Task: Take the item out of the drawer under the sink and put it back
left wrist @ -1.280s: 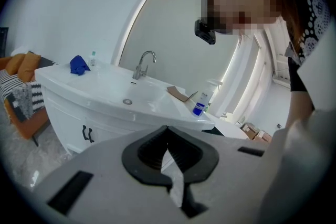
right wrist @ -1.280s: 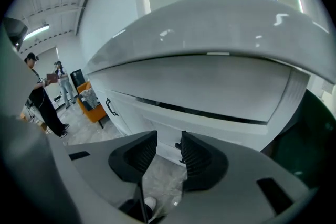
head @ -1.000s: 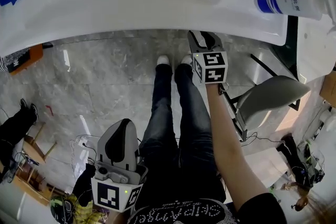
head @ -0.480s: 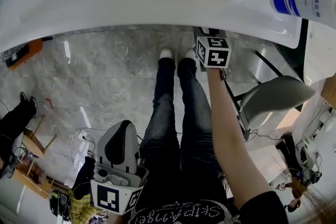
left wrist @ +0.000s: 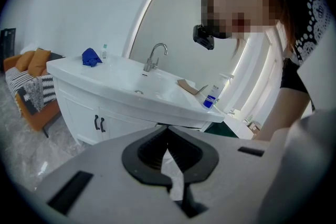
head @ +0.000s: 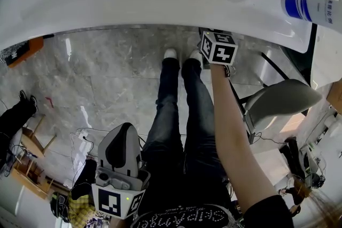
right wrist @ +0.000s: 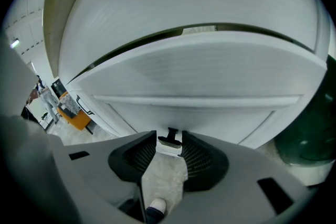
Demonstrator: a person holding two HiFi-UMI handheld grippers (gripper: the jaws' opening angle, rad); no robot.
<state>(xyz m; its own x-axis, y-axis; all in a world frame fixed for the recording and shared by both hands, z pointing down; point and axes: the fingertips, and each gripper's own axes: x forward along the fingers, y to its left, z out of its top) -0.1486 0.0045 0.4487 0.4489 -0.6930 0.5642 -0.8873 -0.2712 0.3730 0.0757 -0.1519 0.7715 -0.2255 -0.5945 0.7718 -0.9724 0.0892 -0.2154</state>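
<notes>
Right gripper, jaws apart either side of the black handle, not yet clamped: drawer looks shut, so whole task remains.

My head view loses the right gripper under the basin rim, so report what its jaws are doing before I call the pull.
Observer: The right gripper has its jaws apart, with the black drawer handle between their tips.
Operator: Report the left one.
Observer: The left gripper has its jaws together, nothing between them.
Operator: Name what it faces.
Observer: The sink cabinet, where two black door handles sit side by side.
</notes>
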